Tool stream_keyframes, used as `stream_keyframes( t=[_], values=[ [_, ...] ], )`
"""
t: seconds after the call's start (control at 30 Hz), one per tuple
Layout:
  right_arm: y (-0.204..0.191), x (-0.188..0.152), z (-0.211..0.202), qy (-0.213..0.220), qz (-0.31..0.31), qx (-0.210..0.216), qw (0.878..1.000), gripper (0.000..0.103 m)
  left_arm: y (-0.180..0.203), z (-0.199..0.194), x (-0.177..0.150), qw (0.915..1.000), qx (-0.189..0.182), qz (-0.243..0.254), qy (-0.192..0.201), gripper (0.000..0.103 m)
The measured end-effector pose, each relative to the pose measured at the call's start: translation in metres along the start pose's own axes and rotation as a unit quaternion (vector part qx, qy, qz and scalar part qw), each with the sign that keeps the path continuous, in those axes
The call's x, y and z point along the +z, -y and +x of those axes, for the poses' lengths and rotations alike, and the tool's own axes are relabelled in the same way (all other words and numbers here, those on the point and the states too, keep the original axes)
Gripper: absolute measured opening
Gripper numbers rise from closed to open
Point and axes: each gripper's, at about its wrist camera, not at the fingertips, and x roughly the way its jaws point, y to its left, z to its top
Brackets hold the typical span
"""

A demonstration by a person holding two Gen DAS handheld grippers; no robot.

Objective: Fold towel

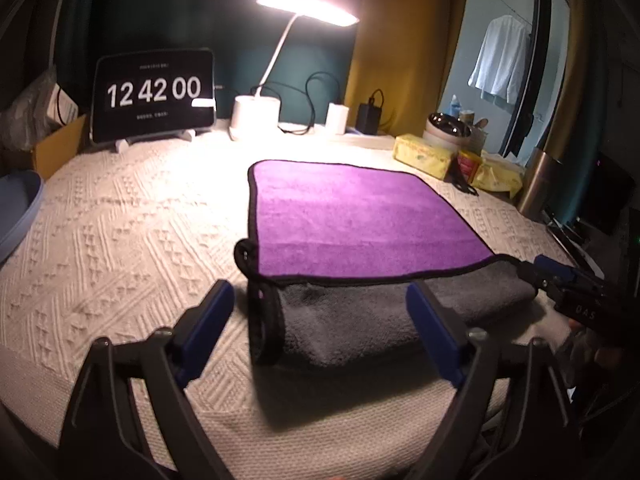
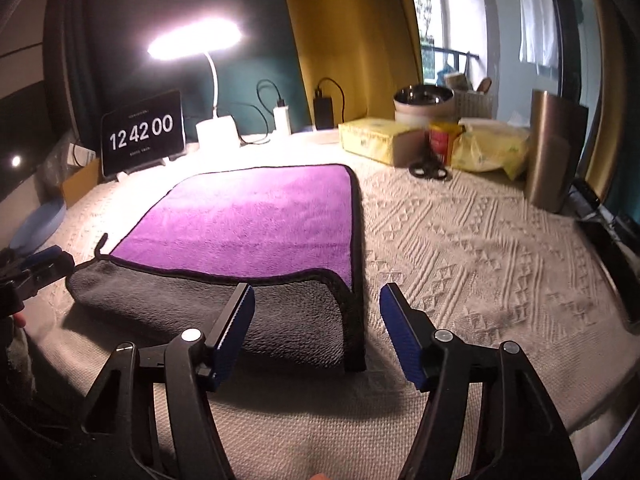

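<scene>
Left gripper (image 1: 320, 332) and right gripper (image 2: 316, 332): fingers spread, holding nothing. Towel (image 1: 352, 216) purple, black-bound, near edge folded over showing grey, on desk (image 1: 132, 224).

Small text above and below the digits on the clock display (image 1: 154, 90) cannot be read. The blue bowl (image 1: 18, 208) is cut off at the left edge. The table surface beneath the towel (image 1: 360, 216) is hidden.
</scene>
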Motion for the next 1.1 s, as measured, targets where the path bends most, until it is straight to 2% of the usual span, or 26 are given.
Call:
stream_keyframes(
  t=[0.17,0.3,0.57,0.6,0.7,0.73,0.87,1.1],
  values=[
    [0.005,0.001,0.012,-0.023,0.008,0.007,1.0,0.059,0.0,0.014,-0.001,0.9995,-0.001,0.001,-0.03,0.074],
    [0.007,0.0,0.021,-0.037,0.012,0.012,0.999,0.055,-0.005,0.027,-0.004,0.9983,-0.011,-0.014,-0.056,0.057],
    [0.003,-0.005,0.03,-0.046,-0.002,0.012,0.999,0.049,-0.009,0.031,-0.009,0.9979,0.014,-0.002,-0.064,0.035],
    [0.002,-0.006,0.03,-0.045,-0.006,0.01,0.999,0.048,-0.008,0.03,-0.01,0.9979,0.017,0.002,-0.063,0.032],
    [0.0,-0.006,0.029,-0.041,-0.012,0.008,0.999,0.034,-0.008,0.029,-0.012,0.9979,0.025,0.007,-0.06,0.025],
    [0.0,-0.006,0.029,-0.04,-0.014,0.01,0.999,0.025,-0.008,0.028,-0.012,0.998,0.023,0.007,-0.058,0.024],
    [-0.004,-0.007,0.025,-0.029,-0.022,0.006,0.999,0.009,-0.003,0.022,-0.013,0.9982,0.025,0.022,-0.049,0.017],
    [-0.009,0.003,0.005,0.011,-0.036,-0.006,0.999,0.007,0.005,0.004,-0.004,0.9988,0.02,0.041,-0.016,0.015]
  ],
)
